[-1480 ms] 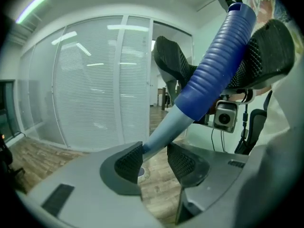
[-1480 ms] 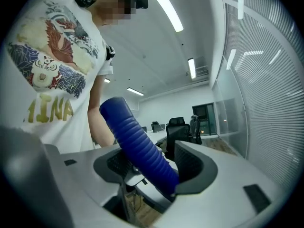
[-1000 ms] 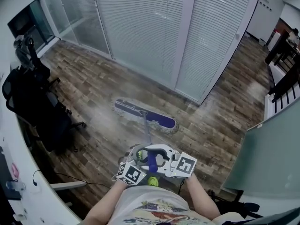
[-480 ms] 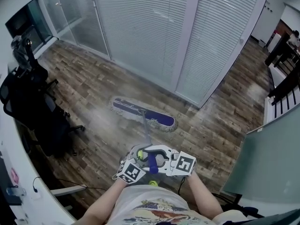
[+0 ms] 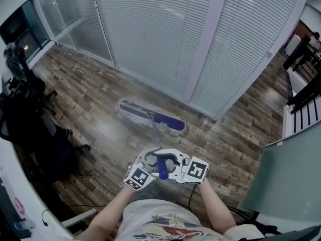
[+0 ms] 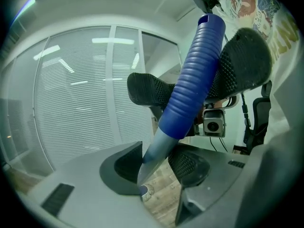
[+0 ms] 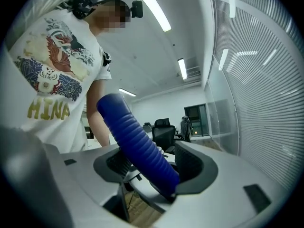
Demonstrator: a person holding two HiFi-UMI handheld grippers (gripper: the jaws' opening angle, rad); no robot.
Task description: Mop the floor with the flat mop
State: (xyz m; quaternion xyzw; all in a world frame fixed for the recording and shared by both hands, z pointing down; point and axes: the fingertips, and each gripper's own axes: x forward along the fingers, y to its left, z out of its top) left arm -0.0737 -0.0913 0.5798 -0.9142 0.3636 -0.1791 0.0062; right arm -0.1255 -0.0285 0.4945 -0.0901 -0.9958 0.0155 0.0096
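A: Between the fingers (image 6: 118, 170) of the left gripper (image 6: 154, 167), what's there?

B: Grey shaft (image 6: 154, 156) of the flat mop (image 5: 168, 125), just below the blue grip (image 6: 194, 80). Fingers partly closed, clamped on the shaft, nothing else in them.

A: Right gripper (image 7: 154, 167)?

B: Same story. Its fingers (image 7: 194, 167) are closed round the ribbed blue grip, higher up the handle than the left pair. The two sets sit just beside each other and face one another across the handle. The end of the grip sticks up past both.

A: Behind the fingers?

B: The person's printed white shirt (image 7: 47, 80), close.

A: And ahead of them?

B: The shaft slants down and away from the fingers to the mop head (image 5: 143, 113). The head lies flat on the wood-plank floor (image 5: 90, 99), well apart from the fingers, long side across, its left end a bit farther away than its right.

A: Beyond the head?

B: A glass wall with closed blinds (image 5: 165, 34); the head is near its foot, not touching it as far as I can tell.

A: Off to the sides?

B: Black office chairs (image 5: 30, 129) well to the left of the fingers. To the right there's dark furniture, too small to make out.
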